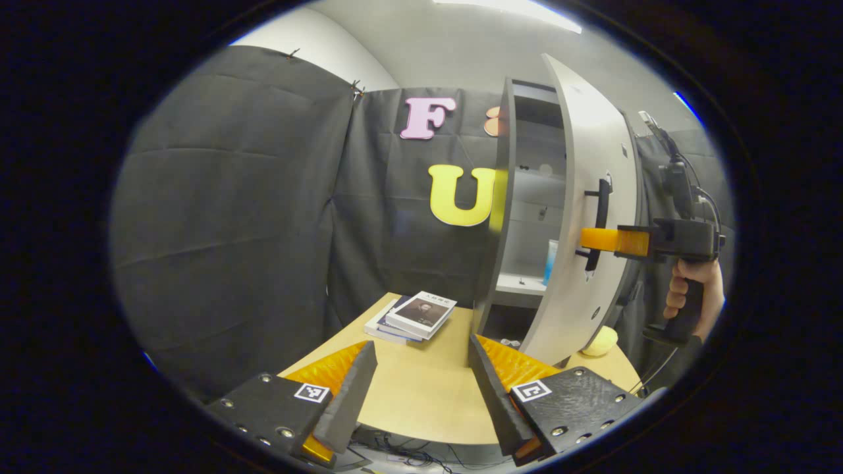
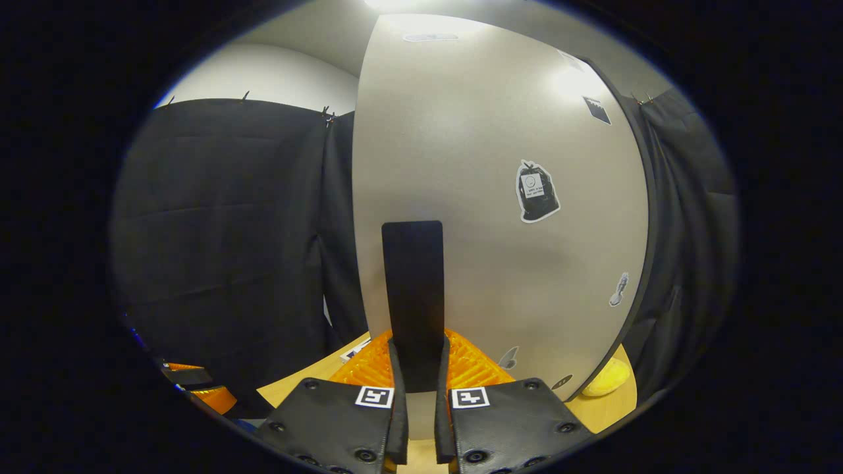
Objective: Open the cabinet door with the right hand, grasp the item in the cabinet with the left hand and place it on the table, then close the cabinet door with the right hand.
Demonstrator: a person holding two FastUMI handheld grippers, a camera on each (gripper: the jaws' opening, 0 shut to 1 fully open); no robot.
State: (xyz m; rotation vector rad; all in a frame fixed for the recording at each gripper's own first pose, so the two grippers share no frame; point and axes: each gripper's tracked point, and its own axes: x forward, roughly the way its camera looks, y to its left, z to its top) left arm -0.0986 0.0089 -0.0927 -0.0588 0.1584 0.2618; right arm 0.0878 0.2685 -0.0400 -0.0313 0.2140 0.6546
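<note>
While the left hand-held gripper (image 1: 421, 388) waited with its fingers spread wide and empty above the wooden surface (image 1: 421, 395), its view showed the right hand-held gripper (image 1: 596, 239) clamped on the black door handle (image 1: 598, 220) of the cabinet door (image 1: 586, 197), which stood partly open, so a blue item (image 1: 550, 261) on the shelf (image 1: 517, 283) was exposed, near a stack of books (image 1: 415, 316). In the right gripper view, the right hand-held gripper (image 2: 418, 375) pinched the door handle (image 2: 413, 296) between nearly closed fingers, apparently to swing the door (image 2: 494, 197) wider for the left's reach.

A recording booth: black cloth walls (image 1: 230, 197); office ceiling light (image 1: 514, 10).
</note>
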